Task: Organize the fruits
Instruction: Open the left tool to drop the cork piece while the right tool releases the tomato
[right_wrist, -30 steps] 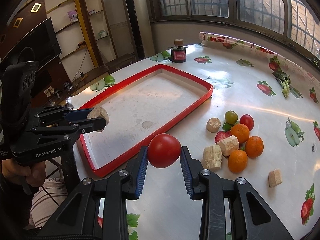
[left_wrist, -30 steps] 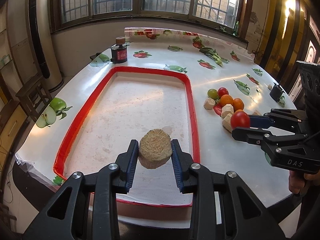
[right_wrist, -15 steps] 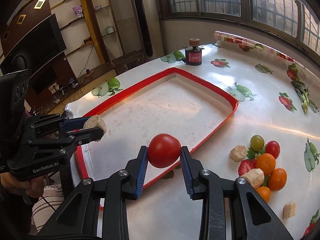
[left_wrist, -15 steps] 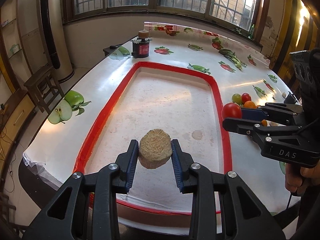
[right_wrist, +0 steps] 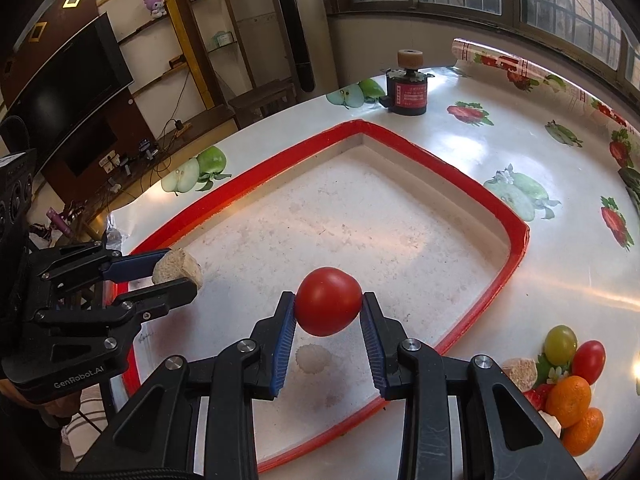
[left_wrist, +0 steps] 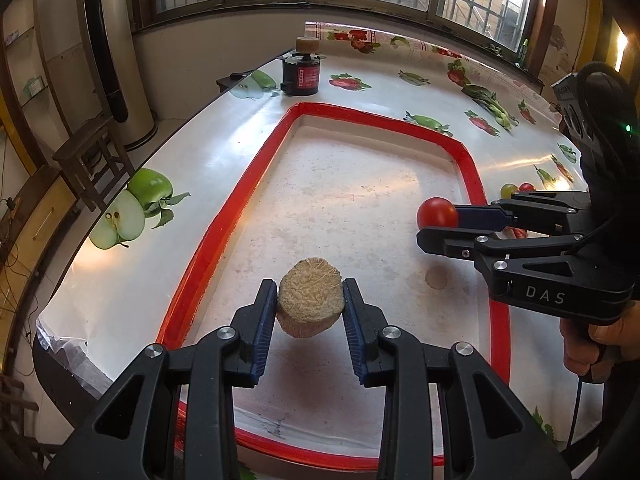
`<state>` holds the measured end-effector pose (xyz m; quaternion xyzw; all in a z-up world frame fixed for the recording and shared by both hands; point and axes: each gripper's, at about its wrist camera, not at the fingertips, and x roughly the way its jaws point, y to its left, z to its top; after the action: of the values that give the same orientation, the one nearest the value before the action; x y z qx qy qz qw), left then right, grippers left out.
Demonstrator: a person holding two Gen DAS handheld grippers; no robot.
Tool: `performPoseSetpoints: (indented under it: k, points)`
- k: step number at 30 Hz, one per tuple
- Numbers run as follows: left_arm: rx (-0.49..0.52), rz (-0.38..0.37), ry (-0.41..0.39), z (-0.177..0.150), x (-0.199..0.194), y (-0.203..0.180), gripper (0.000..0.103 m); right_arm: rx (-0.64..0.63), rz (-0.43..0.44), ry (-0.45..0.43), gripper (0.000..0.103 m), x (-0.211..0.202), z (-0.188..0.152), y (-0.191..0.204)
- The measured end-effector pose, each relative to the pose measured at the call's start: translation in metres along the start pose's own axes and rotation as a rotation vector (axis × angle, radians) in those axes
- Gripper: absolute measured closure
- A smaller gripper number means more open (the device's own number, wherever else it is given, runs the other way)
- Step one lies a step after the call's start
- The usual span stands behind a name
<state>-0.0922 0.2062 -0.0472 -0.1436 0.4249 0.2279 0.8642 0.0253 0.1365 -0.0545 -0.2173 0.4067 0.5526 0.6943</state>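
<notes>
Both grippers have moved in over the tray (left_wrist: 256, 184) since a second ago; the tomato (right_wrist: 329, 301) was outside the rim, now above the tray floor. Left gripper (left_wrist: 310, 308) clamps one tan fibrous chunk (left_wrist: 311, 303), flat cut face up, short axis about vertical, held clear of the floor. Right gripper (right_wrist: 328, 320) clamps the one round tomato, no clear long axis. Pile (right_wrist: 568, 380) on table right of tray: one green grape, one small tomato, two oranges, one tan chunk visible.
</notes>
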Motion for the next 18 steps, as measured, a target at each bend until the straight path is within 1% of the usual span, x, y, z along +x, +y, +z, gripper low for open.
performPoseSetpoints:
  k: [7, 9, 10, 11, 13, 18]
  points:
    - [-0.020, 0.004, 0.051, -0.003, 0.014, 0.006, 0.072, -0.007, -0.001, 0.049, 0.068, 0.019, -0.002, -0.001]
    - [-0.025, 0.013, 0.062, -0.005, 0.015, 0.007, 0.066, -0.004, 0.007, 0.044, 0.062, 0.016, -0.001, -0.001]
    - [-0.027, 0.019, 0.064, -0.005, 0.015, 0.007, 0.060, -0.003, 0.008, 0.039, 0.055, 0.014, -0.001, -0.001]
    - [-0.028, 0.022, 0.066, -0.006, 0.015, 0.007, 0.054, -0.005, 0.008, 0.031, 0.051, 0.012, -0.001, -0.001]
    - [-0.028, 0.025, 0.063, -0.006, 0.013, 0.007, 0.054, -0.013, 0.008, 0.020, 0.049, 0.006, 0.000, 0.001]
    - [-0.024, 0.031, 0.047, -0.006, 0.003, 0.004, 0.054, -0.023, 0.002, -0.002, 0.049, -0.011, -0.001, 0.004]
